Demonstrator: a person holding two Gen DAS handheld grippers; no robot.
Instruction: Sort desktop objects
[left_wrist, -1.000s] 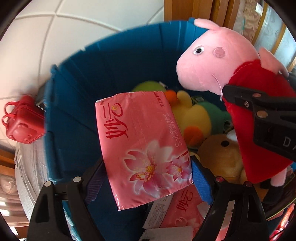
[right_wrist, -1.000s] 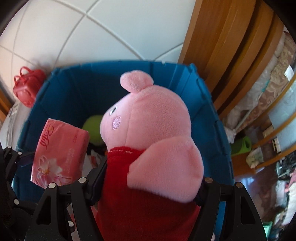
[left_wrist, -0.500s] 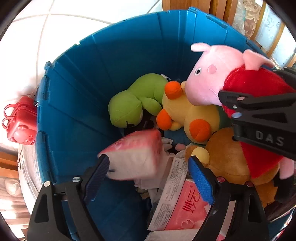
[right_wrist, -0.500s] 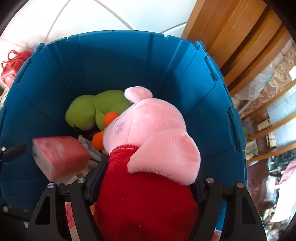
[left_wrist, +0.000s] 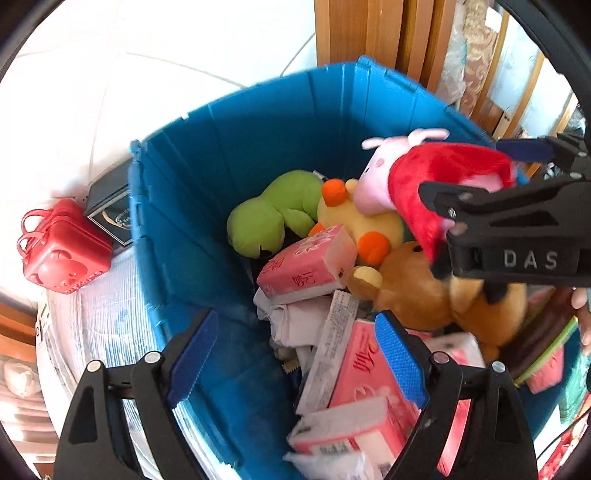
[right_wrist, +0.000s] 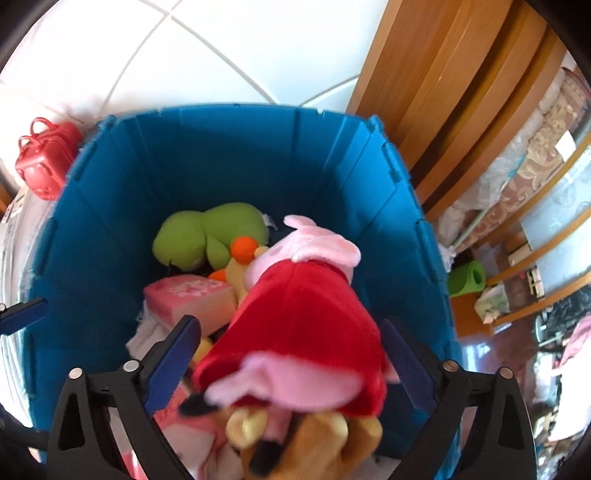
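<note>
My left gripper (left_wrist: 295, 343) hangs open and empty over the blue bin (left_wrist: 184, 240). The pink tissue pack (left_wrist: 306, 266) lies inside it, against the yellow duck plush (left_wrist: 362, 225) and the green plush (left_wrist: 266, 221). My right gripper (right_wrist: 291, 332) is opening its jaws. The pink pig plush in a red dress (right_wrist: 306, 295) tips head-down between the pads, blurred, and neither pad presses on it. Its feet hang over a brown bear plush (right_wrist: 314, 439). In the left wrist view the pig (left_wrist: 436, 173) sits beside the right gripper's black frame.
More pink tissue packs (left_wrist: 369, 373) and white paper lie low in the bin. A small red suitcase (left_wrist: 62, 251) and a black box (left_wrist: 110, 214) stand outside its left wall. Wooden furniture (right_wrist: 461, 92) rises behind the bin (right_wrist: 221, 158), on white floor tiles.
The tissue pack left the left gripper and dropped into the bin, and that gripper pulled up and back. The right jaws spread, and the pig tipped from upright to head-down.
</note>
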